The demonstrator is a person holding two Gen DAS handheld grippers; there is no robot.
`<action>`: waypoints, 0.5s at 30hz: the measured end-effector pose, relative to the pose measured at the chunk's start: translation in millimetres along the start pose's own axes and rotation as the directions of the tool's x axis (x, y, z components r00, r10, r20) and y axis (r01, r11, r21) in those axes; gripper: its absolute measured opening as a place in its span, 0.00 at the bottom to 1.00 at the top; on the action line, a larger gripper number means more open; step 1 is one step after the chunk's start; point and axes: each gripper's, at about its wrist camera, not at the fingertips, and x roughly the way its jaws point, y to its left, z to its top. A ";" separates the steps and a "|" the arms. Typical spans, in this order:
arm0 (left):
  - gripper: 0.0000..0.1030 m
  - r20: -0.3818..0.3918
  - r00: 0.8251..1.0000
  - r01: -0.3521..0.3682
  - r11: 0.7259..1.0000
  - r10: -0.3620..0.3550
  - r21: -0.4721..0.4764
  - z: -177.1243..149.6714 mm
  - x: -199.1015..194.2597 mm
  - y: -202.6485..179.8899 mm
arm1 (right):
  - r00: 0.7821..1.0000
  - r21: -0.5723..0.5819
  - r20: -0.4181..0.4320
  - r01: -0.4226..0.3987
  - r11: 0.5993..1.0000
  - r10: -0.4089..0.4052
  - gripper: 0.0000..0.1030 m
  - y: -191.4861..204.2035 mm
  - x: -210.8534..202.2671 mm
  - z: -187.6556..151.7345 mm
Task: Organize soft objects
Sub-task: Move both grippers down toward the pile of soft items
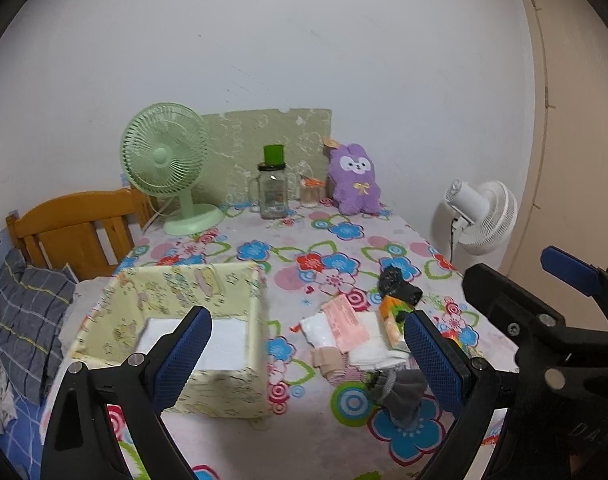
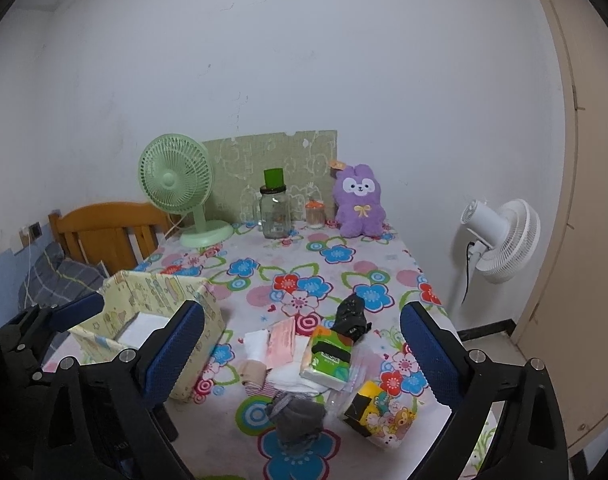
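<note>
A yellow fabric box (image 1: 207, 344) (image 2: 159, 312) stands on the floral table at the left, with a white item on its floor. A pile of soft things lies right of it: a pink packet (image 2: 281, 342) (image 1: 346, 322), white cloths (image 2: 291, 376), a green tissue pack (image 2: 328, 356), a black bag (image 2: 350, 316) (image 1: 396, 284), a grey sock (image 2: 297, 420) (image 1: 400, 394) and a cartoon tissue pack (image 2: 378, 412). My left gripper (image 1: 308, 356) is open and empty above the box and pile. My right gripper (image 2: 304, 354) is open and empty above the pile.
At the back of the table (image 2: 344, 248) stand a green fan (image 2: 175, 192), a glass jar (image 2: 275, 212), a small jar (image 2: 315, 213) and a purple plush rabbit (image 2: 360, 202). A white floor fan (image 2: 500, 240) is right of the table. A wooden headboard (image 2: 103, 232) is left.
</note>
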 end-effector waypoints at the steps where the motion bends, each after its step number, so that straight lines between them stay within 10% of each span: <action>1: 0.95 -0.009 1.000 0.005 1.000 -0.005 0.001 -2.8 3.7 -3.4 | 1.000 -0.002 -0.002 0.000 1.000 0.000 0.96 -1.9 1.6 -2.3; 15: 0.95 -0.135 0.989 0.058 0.998 -0.052 0.040 -35.8 55.8 -47.8 | 0.993 0.040 -0.114 0.004 0.999 0.001 0.91 -45.6 43.4 -46.6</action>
